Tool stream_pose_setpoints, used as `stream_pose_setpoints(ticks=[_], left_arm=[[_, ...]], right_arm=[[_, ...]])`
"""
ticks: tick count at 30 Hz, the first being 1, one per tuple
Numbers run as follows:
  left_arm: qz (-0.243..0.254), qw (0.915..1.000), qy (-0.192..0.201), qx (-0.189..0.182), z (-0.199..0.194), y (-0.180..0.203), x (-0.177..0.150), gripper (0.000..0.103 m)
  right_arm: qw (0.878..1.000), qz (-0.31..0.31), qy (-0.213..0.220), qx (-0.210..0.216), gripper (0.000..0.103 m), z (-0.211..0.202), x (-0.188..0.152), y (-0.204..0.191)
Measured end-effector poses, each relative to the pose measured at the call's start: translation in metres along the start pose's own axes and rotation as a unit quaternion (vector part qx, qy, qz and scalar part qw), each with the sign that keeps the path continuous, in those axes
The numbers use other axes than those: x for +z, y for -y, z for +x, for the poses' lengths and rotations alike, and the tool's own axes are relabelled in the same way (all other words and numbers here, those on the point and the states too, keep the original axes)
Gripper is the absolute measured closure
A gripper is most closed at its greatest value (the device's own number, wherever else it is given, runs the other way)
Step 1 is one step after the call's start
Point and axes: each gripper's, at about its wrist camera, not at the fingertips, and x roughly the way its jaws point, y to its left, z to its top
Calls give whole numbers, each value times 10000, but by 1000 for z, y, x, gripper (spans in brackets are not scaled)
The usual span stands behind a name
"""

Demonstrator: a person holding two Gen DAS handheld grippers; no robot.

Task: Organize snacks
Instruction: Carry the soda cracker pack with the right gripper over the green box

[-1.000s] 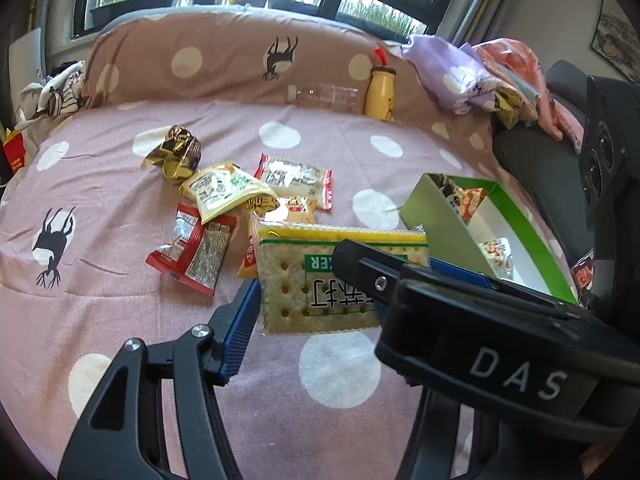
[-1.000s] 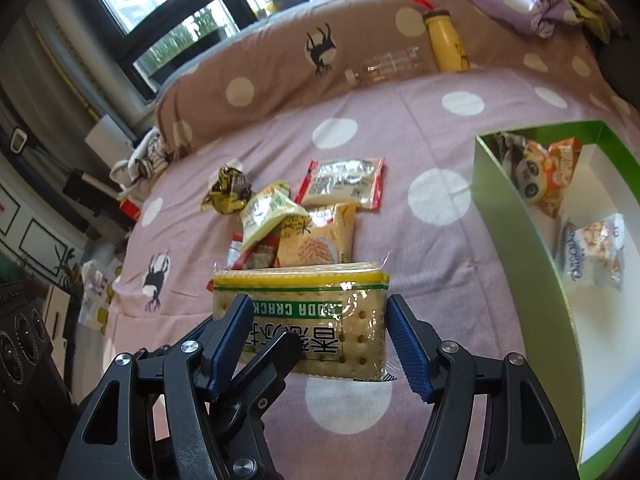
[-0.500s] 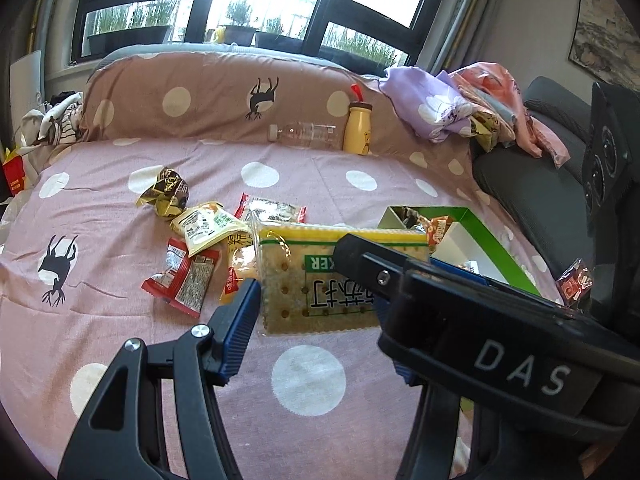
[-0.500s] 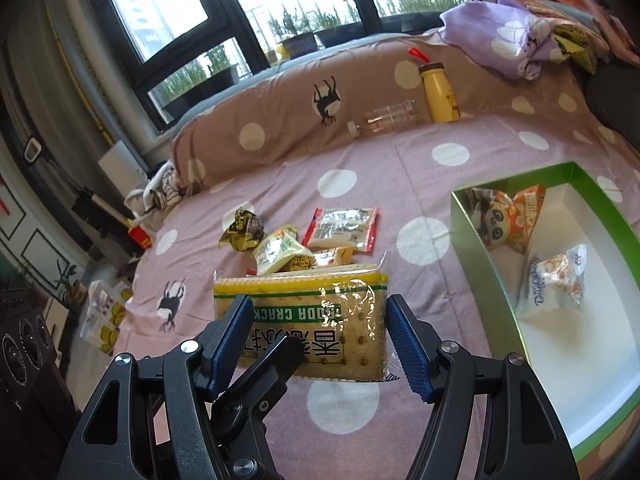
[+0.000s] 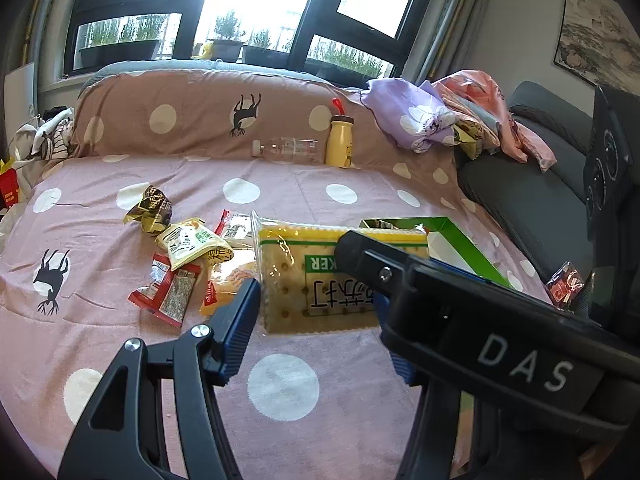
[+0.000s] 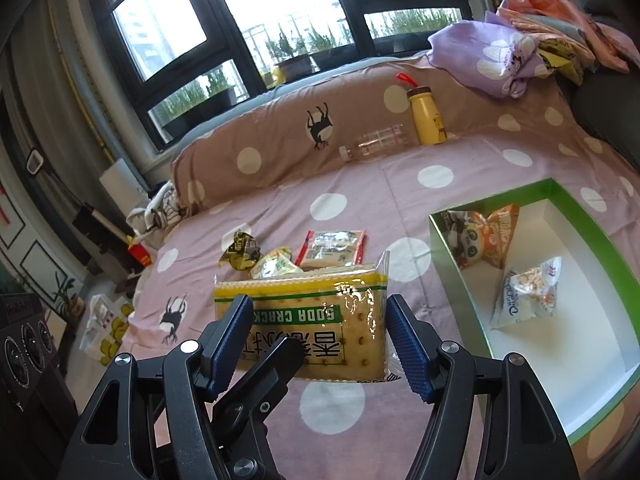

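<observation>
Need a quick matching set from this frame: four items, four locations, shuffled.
Items:
1. cracker pack
2. panda snack bag
3. yellow bottle
4. clear bottle

Places:
A. lying on its side at the foot of the pillow
B. inside the green box
C. standing upright against the pillow
D. held between the gripper fingers, off the bed

Pairs: 1-D, 2-B, 3-C, 4-A

Snack pile (image 6: pixel 280 256) left of box (image 6: pixel 436 240), two packets (image 6: pixel 528 296) inside, bottles (image 6: pixel 426 120) behind
</observation>
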Motion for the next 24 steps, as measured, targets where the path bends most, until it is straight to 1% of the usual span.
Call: stream_pose_setpoints(ticks=[11,15,24], left_arm=[[97,9999,-42,-120,12,21,5,46],[255,9995,-75,-142,20,35,7,46],[610,9974,-169,-340,38,68,11,46]], right_arm=[[9997,191,90,-99,32,-8,7,22],[9995,281,116,-113,32,-10,10,38],[9975,605,262,-264,32,-21,15,74]])
